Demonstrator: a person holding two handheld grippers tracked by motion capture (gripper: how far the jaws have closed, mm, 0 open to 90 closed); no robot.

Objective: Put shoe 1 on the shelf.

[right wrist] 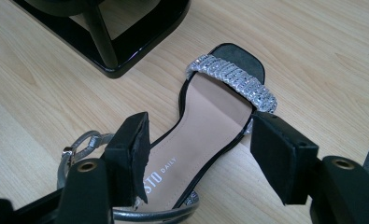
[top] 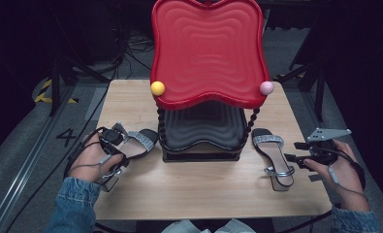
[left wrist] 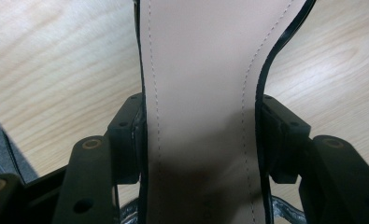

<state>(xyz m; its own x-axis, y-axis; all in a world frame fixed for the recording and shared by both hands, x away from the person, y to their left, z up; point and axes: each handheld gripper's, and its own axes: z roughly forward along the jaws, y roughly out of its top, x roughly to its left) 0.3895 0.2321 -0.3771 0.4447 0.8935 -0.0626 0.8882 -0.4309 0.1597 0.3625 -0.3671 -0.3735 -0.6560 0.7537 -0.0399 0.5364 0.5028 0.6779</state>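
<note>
**Spotter:** What's on your left?

**Operator:** My left gripper point(top: 122, 141) is clamped on the left sandal point(top: 141, 142), jaws pressing both edges of its insole point(left wrist: 198, 93), left of the stand's black lower tray point(top: 203, 127).

**Spotter:** And the middle?

**Operator:** I see the red tray point(top: 207, 51) topping the stand on the wooden table point(top: 203, 187), a yellow ball point(top: 157, 88) and a pink ball point(top: 266, 88) at its front corners.

**Spotter:** Right side?

**Operator:** The right sandal point(right wrist: 215, 121) lies flat by the stand. My right gripper point(right wrist: 198, 156) stands over its heel end, jaws apart, not pressing it.
</note>
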